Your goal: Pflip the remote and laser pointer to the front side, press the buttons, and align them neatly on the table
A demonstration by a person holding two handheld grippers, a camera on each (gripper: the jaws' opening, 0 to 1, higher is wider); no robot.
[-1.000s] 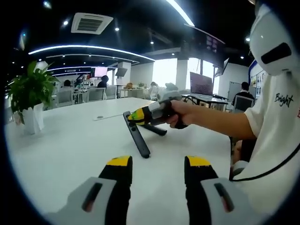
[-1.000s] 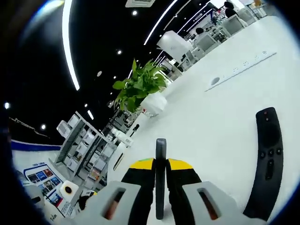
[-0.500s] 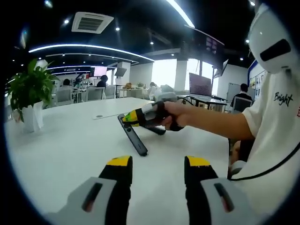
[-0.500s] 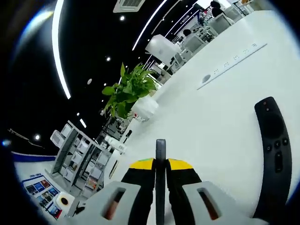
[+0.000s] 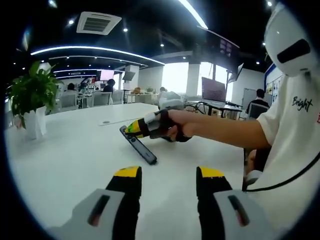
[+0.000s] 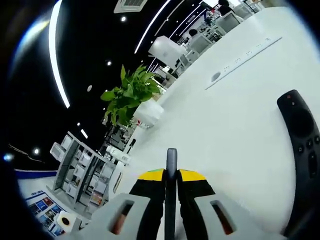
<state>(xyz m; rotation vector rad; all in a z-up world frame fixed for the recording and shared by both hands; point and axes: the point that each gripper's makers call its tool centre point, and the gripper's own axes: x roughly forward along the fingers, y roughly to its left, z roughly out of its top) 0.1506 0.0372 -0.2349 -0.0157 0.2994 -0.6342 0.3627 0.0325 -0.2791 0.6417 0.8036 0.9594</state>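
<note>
Right gripper (image 6: 171, 176), pinching the laser pointer (image 6: 171, 172), has lowered toward the face-up remote (image 5: 137, 145); alignment pending; left gripper (image 5: 165, 175) idles spread.

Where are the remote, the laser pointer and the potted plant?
remote (image 6: 306, 150), right gripper view, on its button face.
laser pointer (image 6: 171, 170), right gripper view, on its shaft above the fingers.
potted plant (image 5: 31, 92), left gripper view, on its leaves.

A white table (image 5: 65, 165) carries a black remote (image 5: 138, 145) and a potted plant (image 5: 31, 100).
</note>
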